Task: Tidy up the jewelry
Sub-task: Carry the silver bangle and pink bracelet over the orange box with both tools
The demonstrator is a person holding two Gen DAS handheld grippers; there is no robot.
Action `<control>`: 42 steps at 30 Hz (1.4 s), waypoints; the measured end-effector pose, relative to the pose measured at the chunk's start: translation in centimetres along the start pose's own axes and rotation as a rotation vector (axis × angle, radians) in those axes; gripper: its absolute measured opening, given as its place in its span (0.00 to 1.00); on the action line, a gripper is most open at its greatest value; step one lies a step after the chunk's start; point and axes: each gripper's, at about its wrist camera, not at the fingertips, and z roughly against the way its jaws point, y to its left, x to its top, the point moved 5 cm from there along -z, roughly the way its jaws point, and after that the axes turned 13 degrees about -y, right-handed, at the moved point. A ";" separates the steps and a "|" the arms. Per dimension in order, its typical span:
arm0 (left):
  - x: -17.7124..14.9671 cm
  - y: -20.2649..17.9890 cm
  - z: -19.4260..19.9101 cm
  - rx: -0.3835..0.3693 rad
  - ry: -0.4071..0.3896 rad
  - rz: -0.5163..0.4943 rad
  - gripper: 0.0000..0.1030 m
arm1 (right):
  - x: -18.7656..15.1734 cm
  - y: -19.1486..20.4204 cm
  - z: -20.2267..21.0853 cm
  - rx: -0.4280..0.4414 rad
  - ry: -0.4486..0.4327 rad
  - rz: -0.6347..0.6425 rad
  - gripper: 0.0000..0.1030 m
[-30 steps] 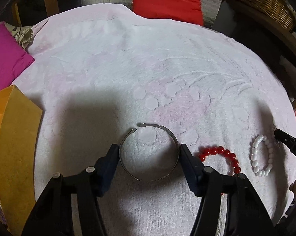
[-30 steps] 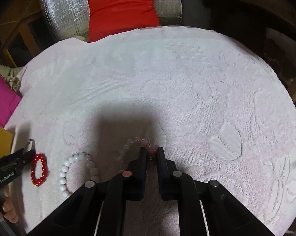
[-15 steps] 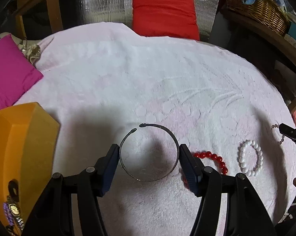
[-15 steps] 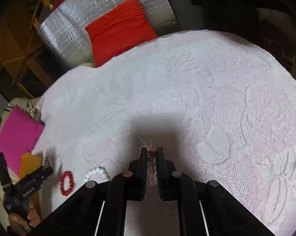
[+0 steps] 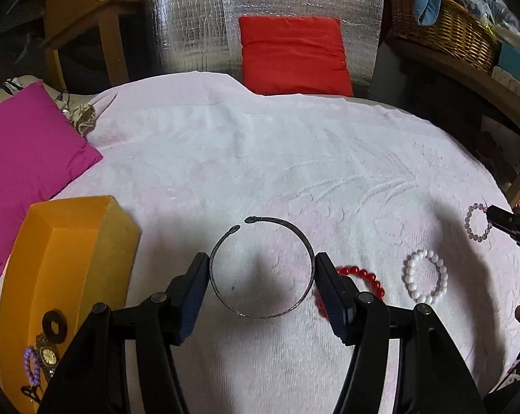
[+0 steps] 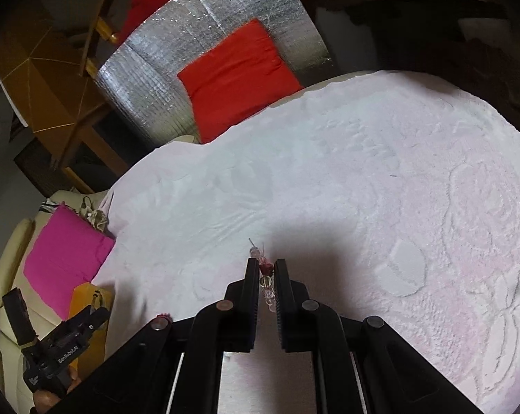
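At far left the orange box [image 5: 70,258] stands open on the table [image 5: 260,158], jewelry already inside; just right of it the left tongs [image 5: 261,276] clasp the bangle [image 5: 260,265] across its sides, lifted. It looks stiff, light and slippery, so side pressure suits it. Past the red [image 5: 360,276] and white [image 5: 425,276] bracelets, the right tongs [image 6: 267,272] pinch a limp pink bracelet [image 6: 265,276], with open cloth beyond.

Both wrist views look forward, close over shared white towel [image 5: 260,158].
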 end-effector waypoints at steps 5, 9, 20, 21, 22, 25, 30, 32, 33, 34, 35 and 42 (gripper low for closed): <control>-1.0 -1.0 1.4 0.017 -0.009 -0.034 0.61 | -1.0 1.0 0.2 0.004 0.013 0.032 0.09; -1.7 -1.2 3.2 0.026 -0.003 -0.031 0.61 | -1.7 1.5 1.3 0.008 -0.003 0.051 0.09; -1.2 1.5 11.3 0.125 -0.111 -0.075 0.61 | -4.6 7.6 5.9 0.098 -0.013 0.098 0.09; -1.0 2.1 12.2 0.140 -0.124 -0.074 0.61 | -4.9 8.7 6.4 0.114 -0.010 0.109 0.09; -0.8 2.6 12.8 0.150 -0.137 -0.072 0.61 | -5.1 9.5 6.8 0.126 -0.007 0.119 0.09; -0.1 4.5 15.5 0.187 -0.180 -0.061 0.61 | -5.8 12.9 7.7 0.171 0.003 0.155 0.09; 0.6 7.9 18.9 0.246 -0.238 -0.036 0.62 | -7.2 19.5 8.6 0.259 0.019 0.220 0.09; 0.7 9.3 19.7 0.275 -0.248 -0.028 0.62 | -8.0 22.4 8.8 0.297 0.029 0.255 0.09; 0.6 10.2 20.2 0.292 -0.254 -0.019 0.62 | -8.4 23.5 8.9 0.312 0.033 0.267 0.09; 0.5 11.1 20.6 0.305 -0.259 -0.008 0.62 | -8.8 24.9 8.9 0.333 0.043 0.281 0.09; 0.4 11.7 20.9 0.314 -0.261 0.000 0.62 | -9.3 26.4 8.9 0.355 0.052 0.293 0.09; -1.0 16.8 21.4 0.408 -0.250 0.049 0.62 | -12.7 33.6 8.3 0.456 0.108 0.367 0.09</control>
